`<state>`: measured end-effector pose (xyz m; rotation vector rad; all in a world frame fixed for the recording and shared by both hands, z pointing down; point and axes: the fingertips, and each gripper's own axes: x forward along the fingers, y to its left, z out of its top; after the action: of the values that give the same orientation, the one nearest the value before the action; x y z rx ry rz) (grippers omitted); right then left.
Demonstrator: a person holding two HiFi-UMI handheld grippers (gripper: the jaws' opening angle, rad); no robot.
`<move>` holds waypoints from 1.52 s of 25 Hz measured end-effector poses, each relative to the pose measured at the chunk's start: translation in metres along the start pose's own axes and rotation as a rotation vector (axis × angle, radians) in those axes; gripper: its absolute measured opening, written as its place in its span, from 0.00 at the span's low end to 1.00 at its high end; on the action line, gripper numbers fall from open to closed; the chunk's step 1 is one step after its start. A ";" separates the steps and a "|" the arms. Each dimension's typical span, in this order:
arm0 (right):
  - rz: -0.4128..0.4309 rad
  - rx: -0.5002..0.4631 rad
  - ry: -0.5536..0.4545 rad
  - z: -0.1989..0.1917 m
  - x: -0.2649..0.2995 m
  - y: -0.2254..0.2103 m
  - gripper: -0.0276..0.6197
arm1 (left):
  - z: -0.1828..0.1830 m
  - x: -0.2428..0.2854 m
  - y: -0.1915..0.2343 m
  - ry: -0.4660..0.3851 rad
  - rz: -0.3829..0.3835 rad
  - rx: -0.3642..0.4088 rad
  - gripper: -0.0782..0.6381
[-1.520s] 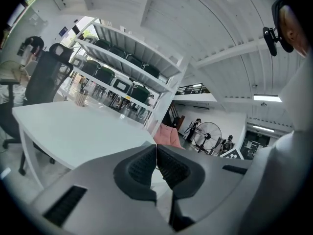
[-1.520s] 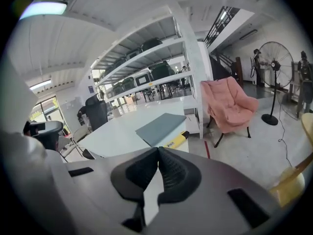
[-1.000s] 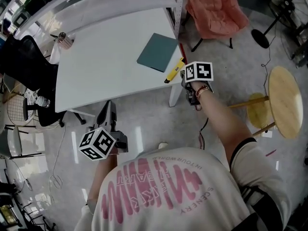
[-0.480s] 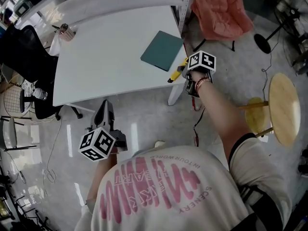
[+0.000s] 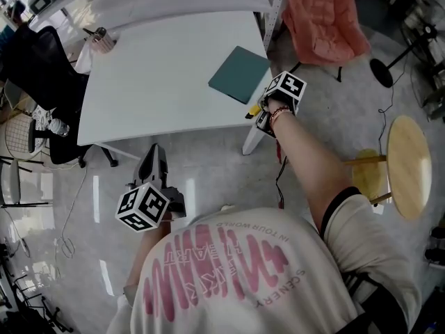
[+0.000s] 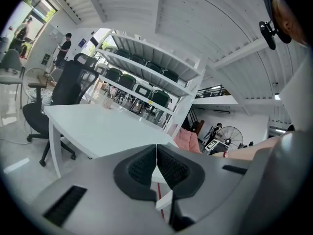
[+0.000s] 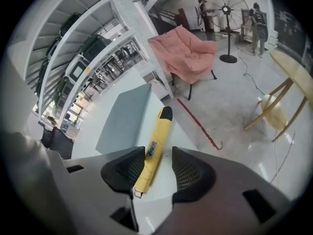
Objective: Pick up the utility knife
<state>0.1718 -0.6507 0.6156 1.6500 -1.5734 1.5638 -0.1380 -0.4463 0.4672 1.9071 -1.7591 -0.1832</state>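
Right claw [image 7: 159,173] now open around the yellow plastic utility knife [image 7: 155,148], no grip yet

My hand has slid in over the near right corner of the white surface [image 5: 160,82] and the jaws have just been opening. The knife lies flat between the pads, unsqueezed, just beside the teal rectangular mat [image 5: 240,74], so I reckon closing is next. Arm's stretched out, claw tipped steeply down. Left claw [image 6: 156,168] is pinched together on nothing, low off the near edge.

the person's shirt [image 5: 229,270] reads "intour world" and "scenery", both upside down.
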 end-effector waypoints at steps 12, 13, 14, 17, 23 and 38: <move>-0.039 0.134 0.044 0.003 0.003 0.003 0.41 | 0.003 -0.001 -0.006 -0.009 -0.008 0.016 0.14; -0.050 0.131 0.045 0.003 0.004 0.006 0.42 | 0.004 0.000 -0.006 -0.008 -0.010 0.019 0.14; -0.065 0.122 0.040 0.003 0.006 0.009 0.43 | 0.005 0.000 -0.006 -0.006 -0.010 0.020 0.14; -0.126 0.087 0.010 0.000 0.004 0.016 0.48 | 0.008 0.001 -0.005 -0.004 -0.008 0.021 0.14; -0.298 -0.061 -0.022 -0.004 0.007 0.014 0.37 | 0.010 0.000 0.002 -0.007 -0.001 0.012 0.14; -0.278 -0.168 -0.060 -0.009 0.005 0.017 0.34 | 0.007 -0.002 0.023 0.006 0.003 -0.017 0.14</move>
<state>0.1522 -0.6507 0.6159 1.7486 -1.3905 1.2192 -0.1613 -0.4463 0.4717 1.8910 -1.7510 -0.1911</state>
